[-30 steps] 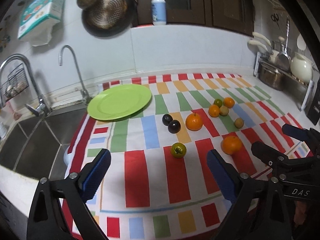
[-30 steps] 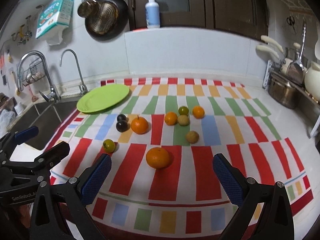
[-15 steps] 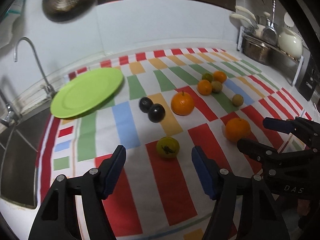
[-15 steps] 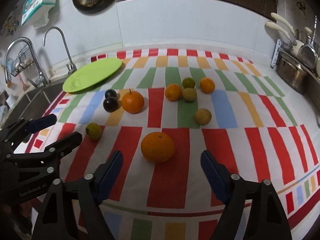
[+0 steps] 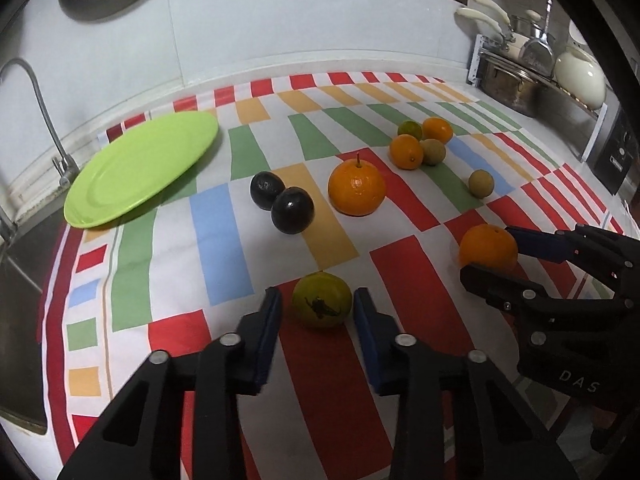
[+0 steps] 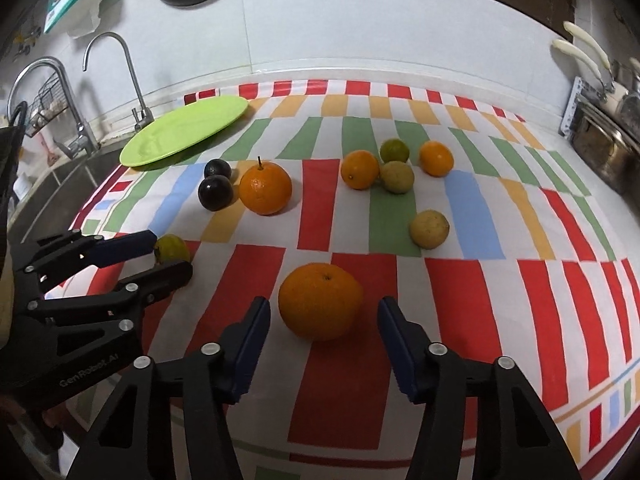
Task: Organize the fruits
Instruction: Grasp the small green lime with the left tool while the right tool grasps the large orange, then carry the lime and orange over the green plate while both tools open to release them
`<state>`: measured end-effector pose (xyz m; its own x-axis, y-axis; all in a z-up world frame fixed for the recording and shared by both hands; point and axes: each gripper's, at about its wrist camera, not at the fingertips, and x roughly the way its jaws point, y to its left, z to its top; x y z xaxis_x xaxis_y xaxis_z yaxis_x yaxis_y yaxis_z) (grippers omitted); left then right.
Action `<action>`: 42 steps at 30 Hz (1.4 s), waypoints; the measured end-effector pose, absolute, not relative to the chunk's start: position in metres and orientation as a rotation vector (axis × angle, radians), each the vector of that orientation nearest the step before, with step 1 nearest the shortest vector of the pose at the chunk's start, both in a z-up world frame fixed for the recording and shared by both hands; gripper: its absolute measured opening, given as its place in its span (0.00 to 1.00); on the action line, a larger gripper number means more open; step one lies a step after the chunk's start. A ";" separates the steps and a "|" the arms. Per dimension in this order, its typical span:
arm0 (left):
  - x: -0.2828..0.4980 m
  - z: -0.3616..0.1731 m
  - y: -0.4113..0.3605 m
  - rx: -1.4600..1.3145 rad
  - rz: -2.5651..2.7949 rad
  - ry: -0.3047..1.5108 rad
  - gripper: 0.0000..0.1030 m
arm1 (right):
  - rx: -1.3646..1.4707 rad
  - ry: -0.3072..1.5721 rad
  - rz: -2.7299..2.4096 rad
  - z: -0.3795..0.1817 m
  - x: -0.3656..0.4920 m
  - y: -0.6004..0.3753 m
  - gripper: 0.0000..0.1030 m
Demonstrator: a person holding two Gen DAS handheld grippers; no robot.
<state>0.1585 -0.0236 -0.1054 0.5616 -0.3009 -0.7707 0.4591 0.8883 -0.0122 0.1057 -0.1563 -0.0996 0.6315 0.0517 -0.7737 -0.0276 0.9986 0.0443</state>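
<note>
1. The left gripper (image 5: 317, 312) has its jaws narrowed around the green fruit (image 5: 322, 299), one blue pad just beside each flank; whether the pads touch it I cannot tell. The fruit sits on the cloth
2. The right gripper (image 6: 323, 320) has its jaws wider, straddling the near orange (image 6: 320, 300) with a gap on both sides. That orange rests on a red stripe
3. From the right wrist view the left gripper (image 6: 160, 254) shows at the left edge with the green fruit (image 6: 173, 249) between its fingers
4. From the left wrist view the right gripper (image 5: 504, 256) comes in from the right, its fingers on either side of the near orange (image 5: 488, 247)
5. Further out: a stemmed orange (image 5: 357, 188) with two dark fruits (image 5: 293, 211) touching each other just to its left
6. Beyond that, a cluster of two small oranges (image 5: 406, 152), a lime (image 5: 410, 130) and a tan fruit (image 5: 433, 152); another tan fruit (image 5: 481, 183) lies apart
7. The plate (image 5: 140, 168) lies bare at the cloth's (image 5: 216, 236) far left corner, near the tap (image 5: 40, 92) and sink (image 5: 20, 256)
8. A pot rack (image 5: 532, 80) stands at the far right
</note>
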 end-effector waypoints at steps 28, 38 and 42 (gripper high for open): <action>0.174 -0.044 0.017 0.084 -0.362 0.741 0.28 | -0.002 0.758 0.176 -0.045 0.137 -0.124 0.42; 0.214 -0.027 0.058 0.094 -0.273 0.690 0.28 | -0.018 0.686 0.242 -0.022 0.194 -0.086 0.42; 0.233 -0.025 0.067 0.107 -0.255 0.682 0.28 | -0.015 0.685 0.269 -0.019 0.221 -0.069 0.42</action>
<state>0.2326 0.0673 -0.0255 0.7464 -0.1976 -0.6354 0.2672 0.9635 0.0142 0.2210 -0.0690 -0.0190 0.7416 0.2400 -0.6264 -0.2500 0.9654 0.0740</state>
